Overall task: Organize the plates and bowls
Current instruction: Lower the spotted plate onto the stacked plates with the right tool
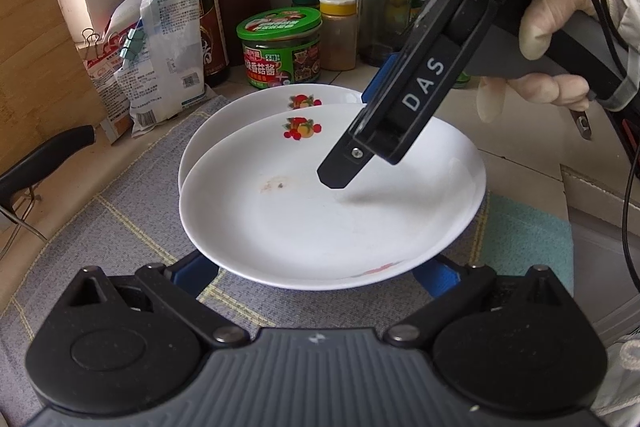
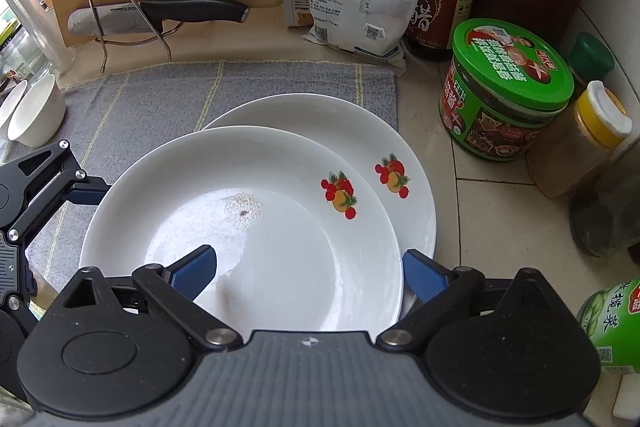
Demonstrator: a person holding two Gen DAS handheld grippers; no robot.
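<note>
I am stacking two white fruit-print plates on the grey checked cloth (image 2: 168, 95), and the step in hand, as I judge it, is letting go of the top plate (image 2: 244, 227) so that it settles square on the bottom plate (image 2: 412, 163). It lies offset toward seven o'clock in my right-hand view, so the lower rim shows as a crescent from twelve round to four o'clock. To do this well I should draw my tongs clear without dragging a pad over the rim, then nudge the upper plate toward one o'clock until the two fruit prints line up. My right gripper (image 2: 310, 273) stands spread wide over the near edge: one blue pad (image 2: 194, 275) hovers above the plate's well, the other sits outside the rim at four o'clock, and neither seems to press on anything. My left gripper (image 1: 316, 273) straddles the stack's near edge with its blue fingertips (image 1: 192, 273) peeking from under the rim on both sides; whether they pinch the plate or merely flank it I cannot tell. Two small bowls (image 2: 38, 111) wait at nine o'clock.
</note>
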